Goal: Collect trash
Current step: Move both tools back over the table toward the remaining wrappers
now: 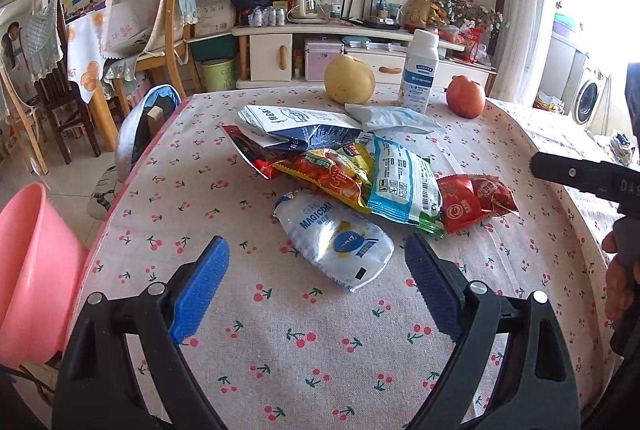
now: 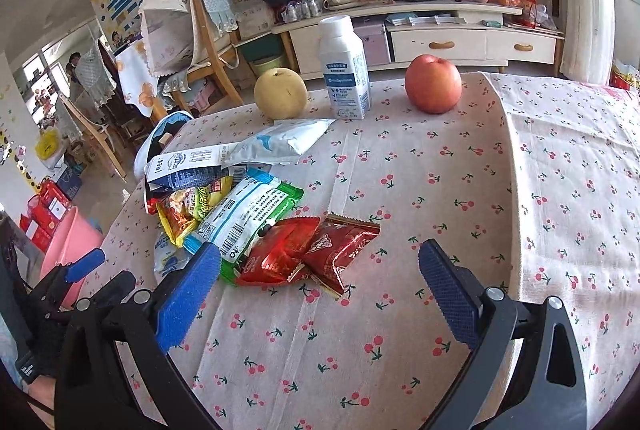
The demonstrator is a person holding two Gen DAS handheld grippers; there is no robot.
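Note:
A heap of empty snack wrappers lies on the cherry-print table (image 1: 280,350). Nearest my left gripper (image 1: 316,284) is a clear white pouch (image 1: 340,244); behind it sit an orange-yellow wrapper (image 1: 332,176), a white-green bag (image 1: 404,182), red packets (image 1: 476,202) and blue-white bags (image 1: 296,128). The left gripper is open, hovering just short of the pouch. My right gripper (image 2: 320,294) is open too, its fingers either side of the red packets (image 2: 312,254), slightly in front of them. The white-green bag (image 2: 248,214) lies left of them. A pink bin (image 1: 28,270) stands at the table's left edge.
At the far side of the table stand a yellow pear (image 1: 349,79), a white carton bottle (image 1: 418,72) and a red apple (image 1: 466,96). Wooden chairs (image 1: 160,30) and a TV cabinet (image 1: 360,42) lie beyond. A person's hand (image 1: 620,270) holds the other gripper at right.

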